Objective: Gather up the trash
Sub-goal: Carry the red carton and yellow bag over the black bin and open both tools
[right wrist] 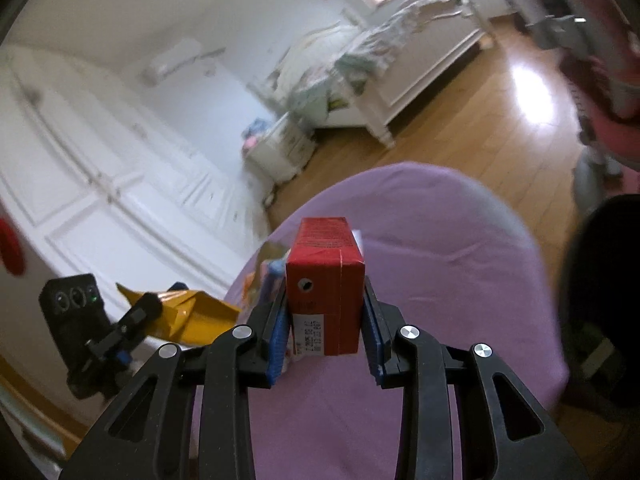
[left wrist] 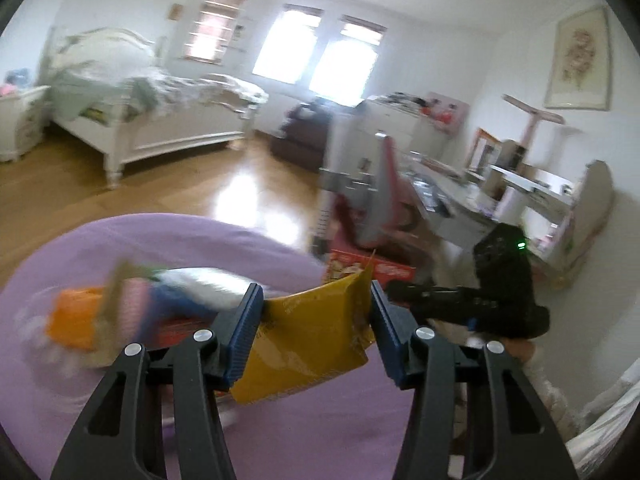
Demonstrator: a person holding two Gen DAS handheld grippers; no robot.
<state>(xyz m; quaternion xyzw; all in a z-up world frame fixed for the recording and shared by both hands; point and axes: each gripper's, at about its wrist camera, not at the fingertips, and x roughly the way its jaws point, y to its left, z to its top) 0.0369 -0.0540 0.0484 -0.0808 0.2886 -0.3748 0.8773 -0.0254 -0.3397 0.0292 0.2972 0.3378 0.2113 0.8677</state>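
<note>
Trash is in both claws. Yellow snack bag [left wrist: 312, 344] sits crumpled between the blue pads of the left claw [left wrist: 316, 336], which is clamped on it above a purple cushion [left wrist: 320, 440]. Red drink carton [right wrist: 326, 292] stands upright in the right claw [right wrist: 326, 340], gripped on both sides over the same cushion. More blurred wrappers [left wrist: 132, 308] lie on the purple fabric, left of the bag. Behind are a wooden floor [left wrist: 180, 184] and a white bed [left wrist: 152, 120].
</note>
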